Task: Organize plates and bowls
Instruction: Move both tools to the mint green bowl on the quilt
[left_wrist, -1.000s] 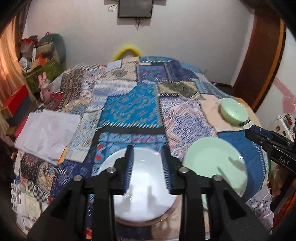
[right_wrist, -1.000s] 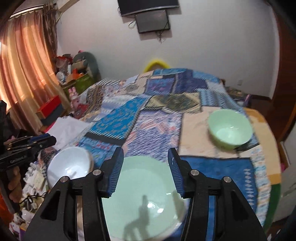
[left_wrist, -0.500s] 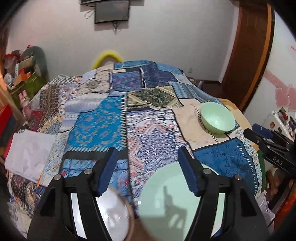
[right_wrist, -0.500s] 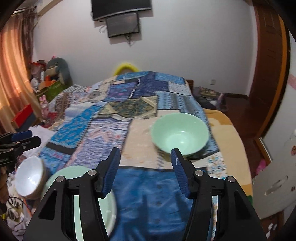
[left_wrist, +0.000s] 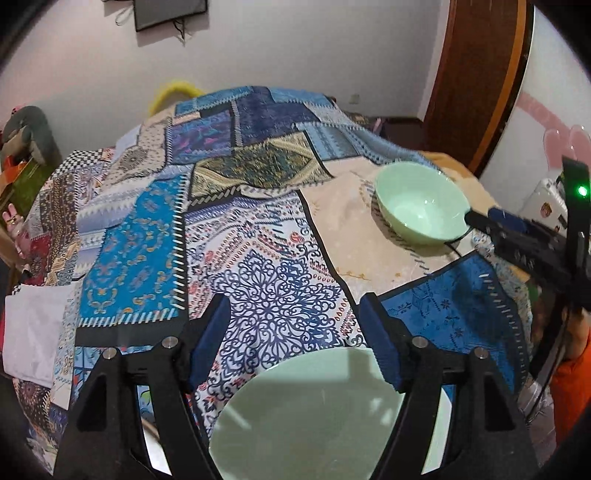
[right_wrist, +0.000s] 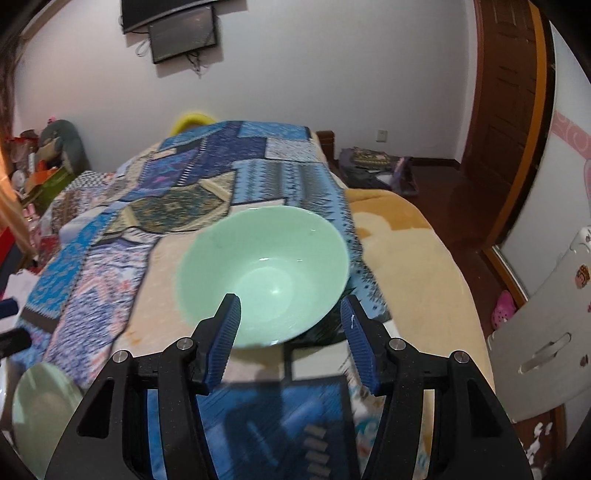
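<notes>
Both my claws are spread and hold nothing; my right gripper (right_wrist: 290, 321) has closed in on the green bowl (right_wrist: 264, 275), my left gripper (left_wrist: 293, 328) left the white plate for the green plate (left_wrist: 314, 413).

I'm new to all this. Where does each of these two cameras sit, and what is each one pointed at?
Left wrist: rides on the left gripper, looking forward along its open fingers over the patchwork quilt toward the far wall; the green plate lies just below, and the right gripper shows at right.
Right wrist: rides on the right gripper, looking down at the green bowl beyond its open fingers.
Shared: both views show the green bowl, the green plate and the quilt.
</notes>
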